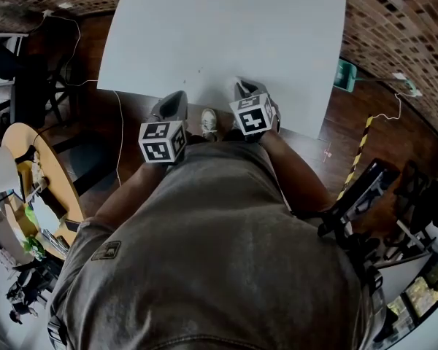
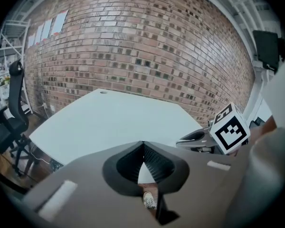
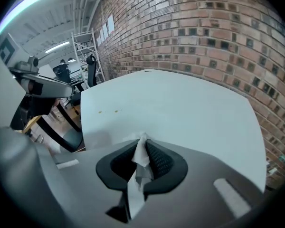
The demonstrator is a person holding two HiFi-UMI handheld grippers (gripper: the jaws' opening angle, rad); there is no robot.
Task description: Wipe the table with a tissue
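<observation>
While the person stands at the near edge of the table point(image 1: 226, 28), office chair point(image 2: 15, 84): black, on the floor well off to the left of the left gripper, beside the table.
Left gripper point(image 1: 177, 99): clenched, the jaw tips pressed together with nothing between them, as the left gripper view shows point(image 2: 143, 148); it hangs at the table's near edge.
Table: white, spreading ahead of both grippers, with a few small brown specks point(image 3: 107, 111) ahead of the right gripper and to its left.
Shoe point(image 1: 209, 122): pale, on the wooden floor between the two grippers and below the table's edge; it also shows through the gap under the left gripper's closed tips point(image 2: 149, 201).
Right gripper point(image 1: 242, 87): grasping the tissue; it sits beside the left gripper and a little further forward, its tips over the table's near edge.
Tissue point(image 3: 141, 156): white and crumpled, pinched between the right gripper's jaws, a tuft poking out past the tips and the rest trailing back beneath them; whether it touches the table cannot be told.
Brick wall point(image 3: 204, 32): beyond the table's far edge, ahead of both grippers.
Striped tape point(image 1: 359, 148): yellow and black, on the floor well to the right of the right gripper.
</observation>
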